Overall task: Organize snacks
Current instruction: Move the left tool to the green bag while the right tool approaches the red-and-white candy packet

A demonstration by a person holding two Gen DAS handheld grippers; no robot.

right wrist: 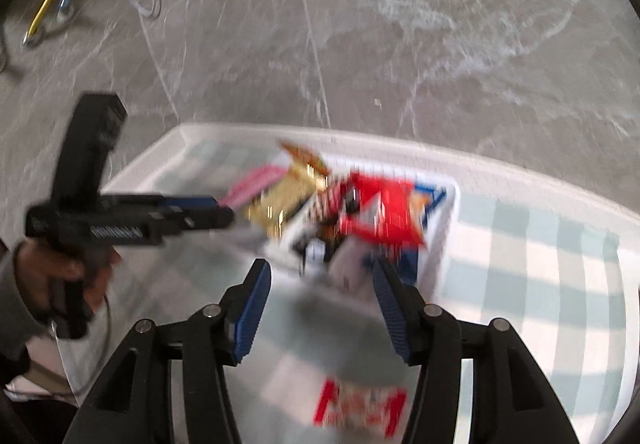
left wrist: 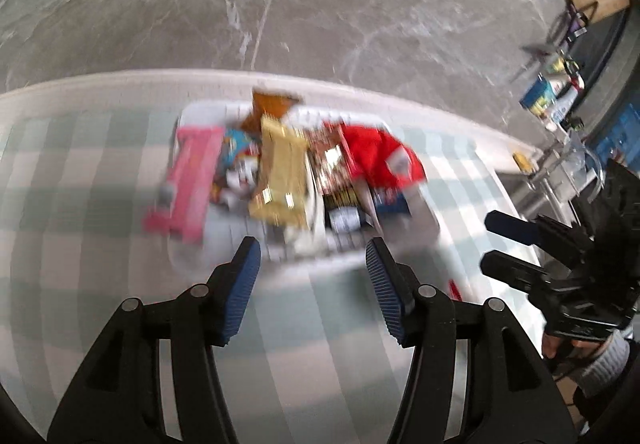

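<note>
You hold 2 tongs over a table with a green and white checked cloth. Your left gripper has its jaws apart, and nothing is between the blue pads. Your right gripper is the same: jaws apart, nothing held.

The snacks sit in a white bin near the far edge of the table. It looks quite full. You can see a pink pack at the left side of the bin, a gold pack in the middle, and a red bag at the right side. A brown pack sticks up at the back. The pictures are blurry, so the small ones cannot be told apart.

Most of the job looks done, since so many snacks are in the bin already. At least 1 is left, though. In the right wrist view, a white pack with red letters lies on the cloth near the close edge of the table, just under your right tongs. That one likely needs to go in next.
</note>
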